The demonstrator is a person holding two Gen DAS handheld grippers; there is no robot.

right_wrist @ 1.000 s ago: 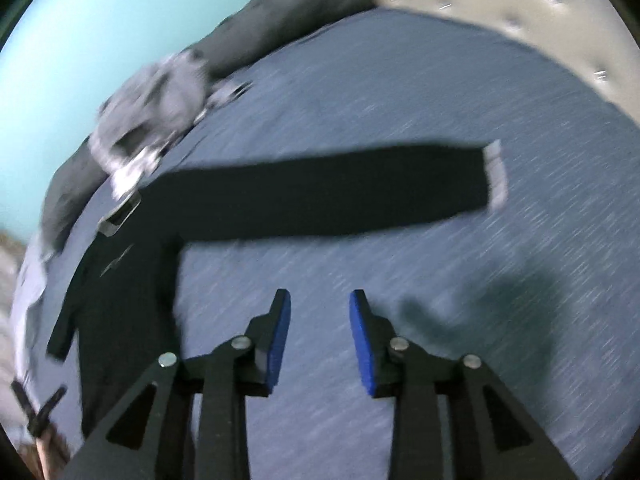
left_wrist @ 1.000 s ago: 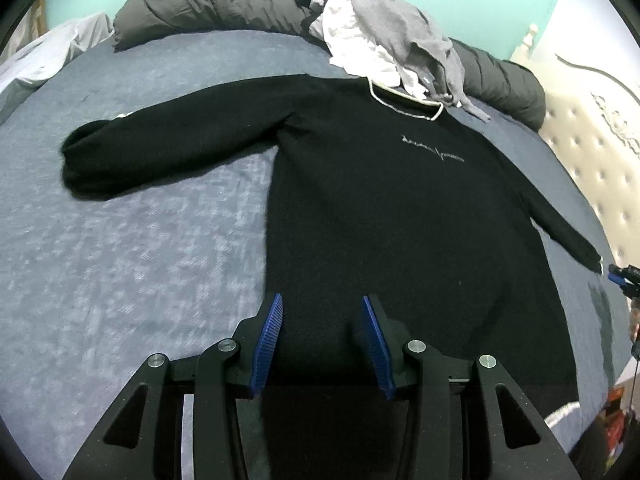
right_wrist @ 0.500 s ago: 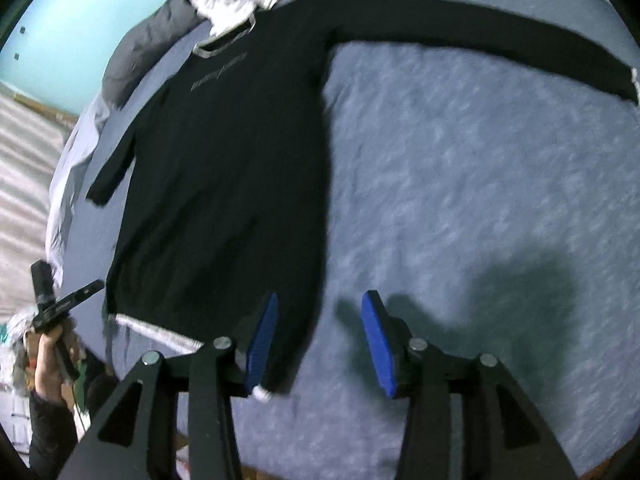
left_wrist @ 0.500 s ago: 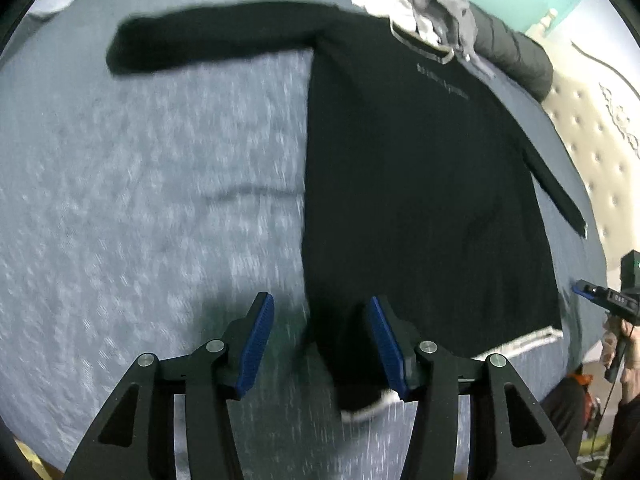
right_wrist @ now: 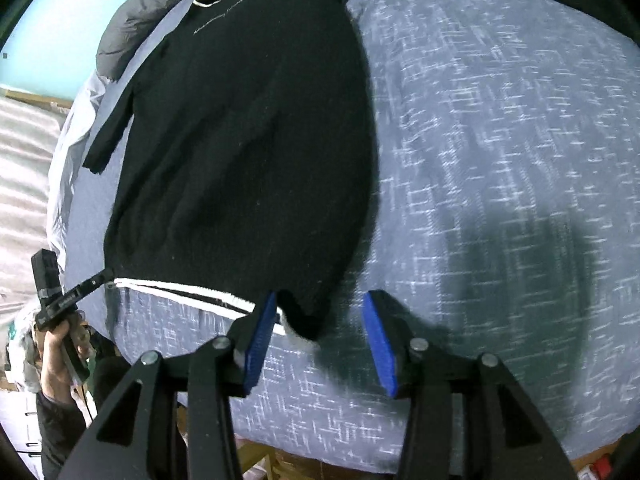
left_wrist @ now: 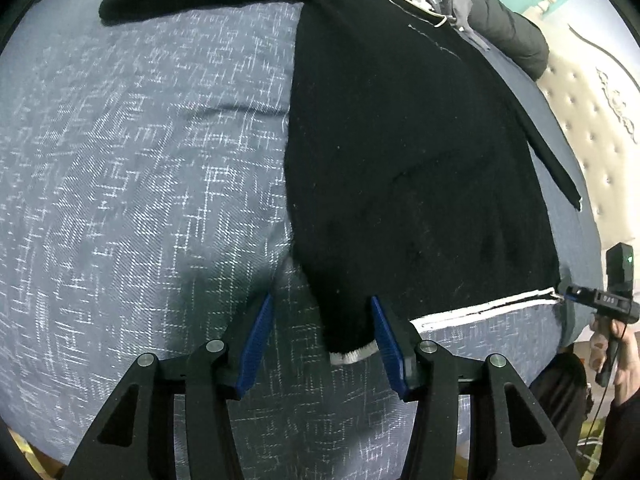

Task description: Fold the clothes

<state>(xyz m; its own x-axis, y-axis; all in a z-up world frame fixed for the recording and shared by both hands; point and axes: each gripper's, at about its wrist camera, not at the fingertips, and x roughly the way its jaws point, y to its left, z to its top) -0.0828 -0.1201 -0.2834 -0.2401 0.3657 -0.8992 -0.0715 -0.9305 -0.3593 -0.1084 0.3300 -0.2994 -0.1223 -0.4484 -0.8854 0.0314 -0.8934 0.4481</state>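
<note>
A black sweater [left_wrist: 400, 140] lies flat on the bed [left_wrist: 140, 160], which has a blue-grey cover with little white crisscross lines (it looks rough and woven). The sweater looks soft and fuzzy, with a white stripe along its bottom edge and a pale ring at the neck. In the left view it fills the middle and upper right of the frame; one long sleeve reaches to the upper left. The left tongs [left_wrist: 322, 344] stand apart at the bottom middle, with one bottom corner of the sweater between the flat blue pads. In the right view, the right tongs [right_wrist: 320, 344] are apart too, and the other bottom corner sits between them. A puffy grey quilt [left_wrist: 508, 36] lies in the upper right of the left view.
</note>
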